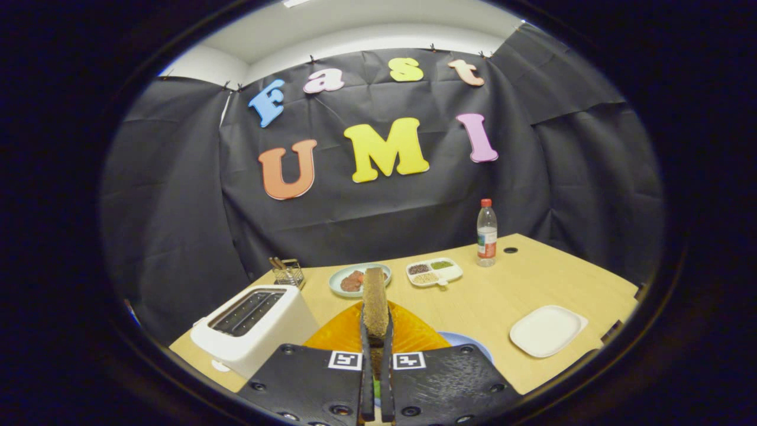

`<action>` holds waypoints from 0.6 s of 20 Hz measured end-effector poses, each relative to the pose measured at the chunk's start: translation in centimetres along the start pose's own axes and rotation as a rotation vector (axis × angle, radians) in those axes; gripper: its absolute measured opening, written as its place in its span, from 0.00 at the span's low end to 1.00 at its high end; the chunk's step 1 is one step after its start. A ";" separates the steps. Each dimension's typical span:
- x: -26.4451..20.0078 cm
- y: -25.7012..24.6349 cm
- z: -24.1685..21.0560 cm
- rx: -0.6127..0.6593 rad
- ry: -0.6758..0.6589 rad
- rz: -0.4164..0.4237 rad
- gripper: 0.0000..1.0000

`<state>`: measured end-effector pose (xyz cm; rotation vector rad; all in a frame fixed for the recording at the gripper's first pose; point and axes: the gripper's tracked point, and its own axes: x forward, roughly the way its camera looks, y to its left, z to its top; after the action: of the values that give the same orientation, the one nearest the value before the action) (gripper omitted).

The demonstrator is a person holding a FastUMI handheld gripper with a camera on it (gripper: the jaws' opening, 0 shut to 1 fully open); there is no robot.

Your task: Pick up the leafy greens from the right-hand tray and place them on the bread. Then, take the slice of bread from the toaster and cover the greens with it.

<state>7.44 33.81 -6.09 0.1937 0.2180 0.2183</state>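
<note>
Clamped between the two fingers of the gripper (376, 331) stands a slice of brown bread (375, 302), held edge-on and upright, both fingers pressing its sides, its top rising above the fingertips; a bit of green (376, 389) shows low in the narrow gap between the fingers; directly beyond and beneath the slice lies an orange mat (408, 334), and a blue plate (467, 343) peeks out at the mat's right edge; left of the fingers sits a white toaster (254, 325) on the wooden table (502, 296); right of them lies a white tray (548, 330); farther off stand a pale green plate with food (343, 278), a divided dish (434, 272), a small wire basket (288, 272) and a water bottle (487, 232).
</note>
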 end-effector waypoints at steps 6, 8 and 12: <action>1.1 -0.8 -3.8 0.084 0.068 0.011 0.04; 1.4 -1.2 -4.8 0.119 0.085 0.019 0.04; 1.2 -2.8 -5.7 0.162 0.092 0.012 0.04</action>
<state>7.77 32.40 -12.41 0.3466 0.3259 0.2213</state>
